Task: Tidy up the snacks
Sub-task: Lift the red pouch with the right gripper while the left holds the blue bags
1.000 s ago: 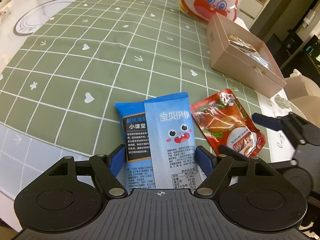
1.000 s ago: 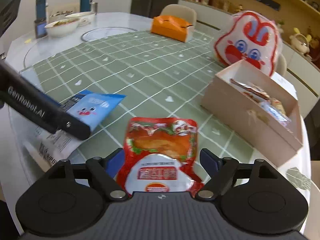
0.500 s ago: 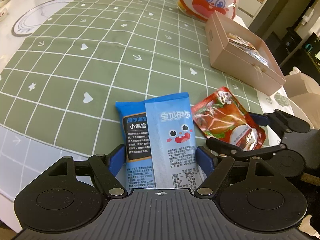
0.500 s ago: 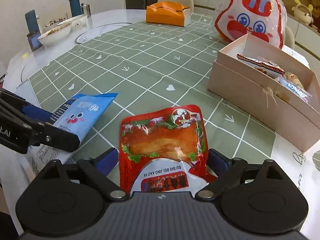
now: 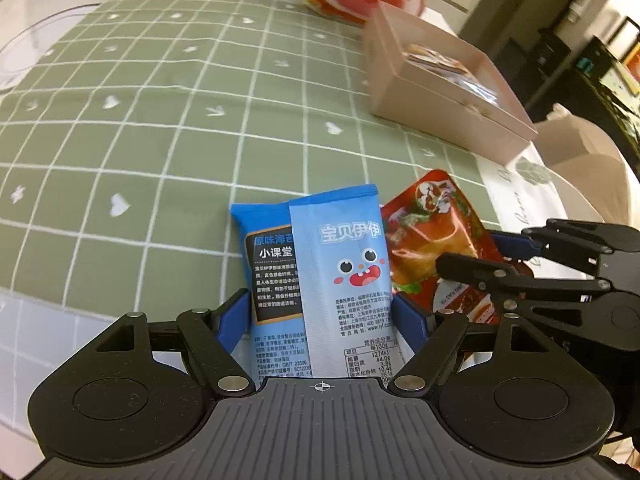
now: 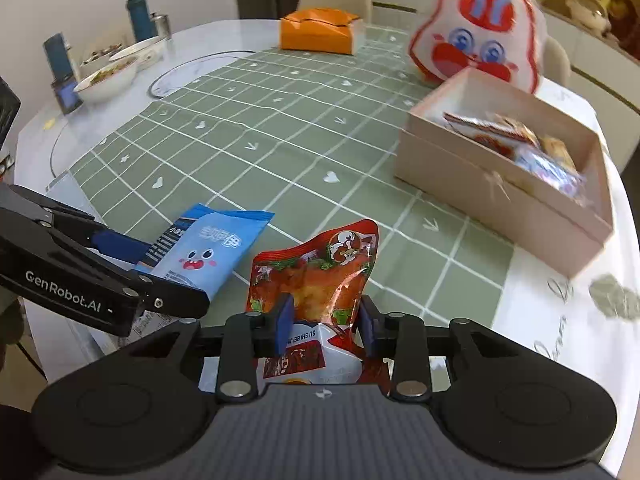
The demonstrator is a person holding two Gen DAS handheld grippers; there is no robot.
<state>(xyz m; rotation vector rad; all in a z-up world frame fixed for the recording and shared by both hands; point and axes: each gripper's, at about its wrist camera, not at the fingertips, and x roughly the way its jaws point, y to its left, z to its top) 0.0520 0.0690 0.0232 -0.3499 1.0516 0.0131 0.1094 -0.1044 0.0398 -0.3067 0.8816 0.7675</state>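
Observation:
My right gripper (image 6: pixel 325 326) is shut on a red snack packet (image 6: pixel 320 268), which buckles between the pads and tilts up off the cloth; it also shows in the left wrist view (image 5: pixel 428 236). My left gripper (image 5: pixel 320 320) straddles two blue snack packets (image 5: pixel 336 264), a light blue one lying over a darker one, with the pads touching both sides; they also show in the right wrist view (image 6: pixel 208 252). A pink open box (image 6: pixel 500 184) holding several snacks stands at the right, and shows in the left wrist view (image 5: pixel 436 96).
A green grid tablecloth (image 6: pixel 280 140) covers the round white table. A red and white rabbit bag (image 6: pixel 480 28) stands behind the box. An orange box (image 6: pixel 320 30) sits at the far side. Bowls (image 6: pixel 108 76) and bottles stand at the far left.
My right gripper has closed on the red packet and lifted its front end. The left gripper stays around the blue packets.

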